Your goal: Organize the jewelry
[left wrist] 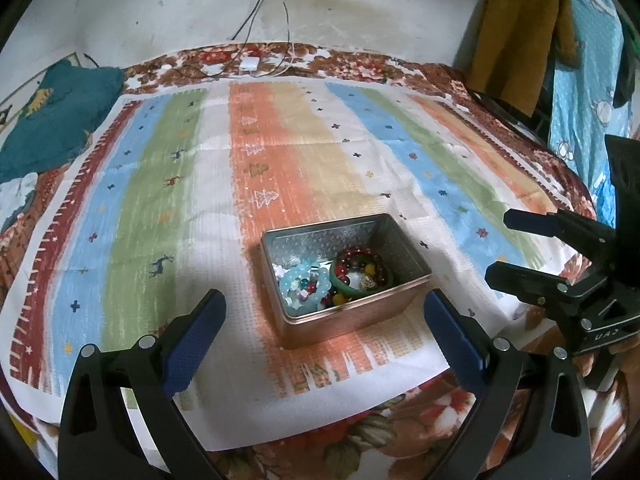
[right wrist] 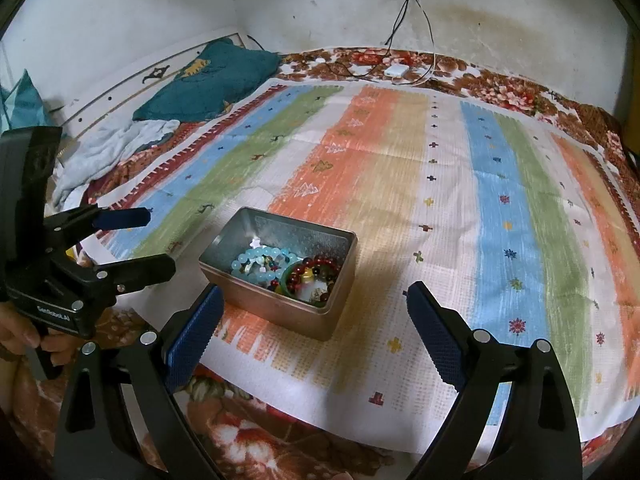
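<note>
An open metal tin (left wrist: 404, 248) (right wrist: 280, 320) stands on a striped mat (left wrist: 280, 152) (right wrist: 400, 168) on a bed. Inside lie a pale blue bead bracelet (left wrist: 302, 286) (right wrist: 256, 258), a dark red bead bracelet (left wrist: 362, 262) (right wrist: 320, 265) and a green bangle (left wrist: 340, 282) (right wrist: 286, 283) with small beads. My left gripper (left wrist: 324, 304) (right wrist: 160, 236) is open and empty, just in front of the tin. My right gripper (right wrist: 314, 296) (left wrist: 498, 246) is open and empty, near the tin's front right.
A teal cushion (left wrist: 60, 112) (right wrist: 208, 80) and pale cloth (right wrist: 112, 148) lie at the bed's left. A white charger (left wrist: 250, 63) (right wrist: 397, 70) with cables lies by the wall. Clothes (left wrist: 520, 32) hang at the right. The mat's front edge is close.
</note>
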